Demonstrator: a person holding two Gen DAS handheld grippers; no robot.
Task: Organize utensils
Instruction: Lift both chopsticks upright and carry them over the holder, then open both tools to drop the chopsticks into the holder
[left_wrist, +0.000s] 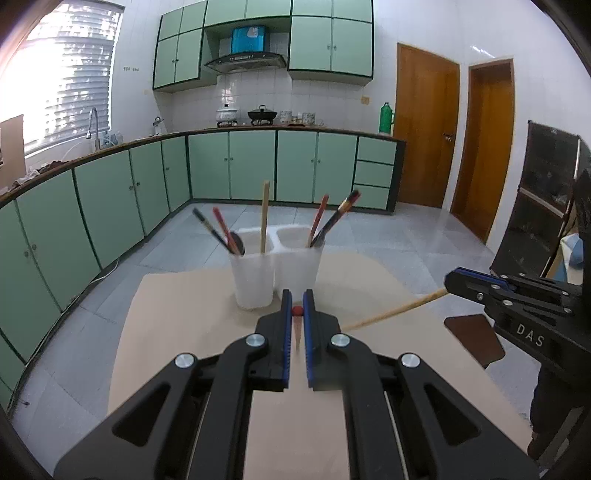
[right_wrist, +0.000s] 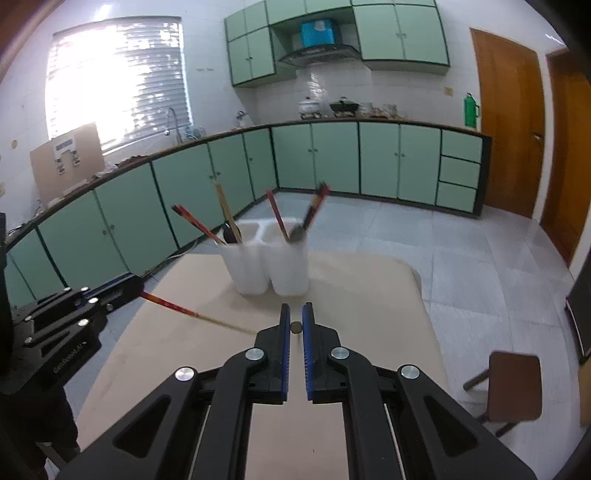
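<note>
Left wrist view, nearest first: the left gripper is clenched on a red-ended chopstick, seen end-on between its blue pads. From the right wrist that same red chopstick slants from the left gripper down over the table, its pale tip ending near the right gripper. The right gripper is likewise clamped on a plain wooden chopstick, whose round end shows between the pads. In the left view the wooden chopstick runs from the right gripper out over the beige table. Farther on stands a white holder with several compartments; chopsticks lean in its left and right cups. Beyond are grey floor tiles, then green cabinets. A brown stool stands right of the table.
</note>
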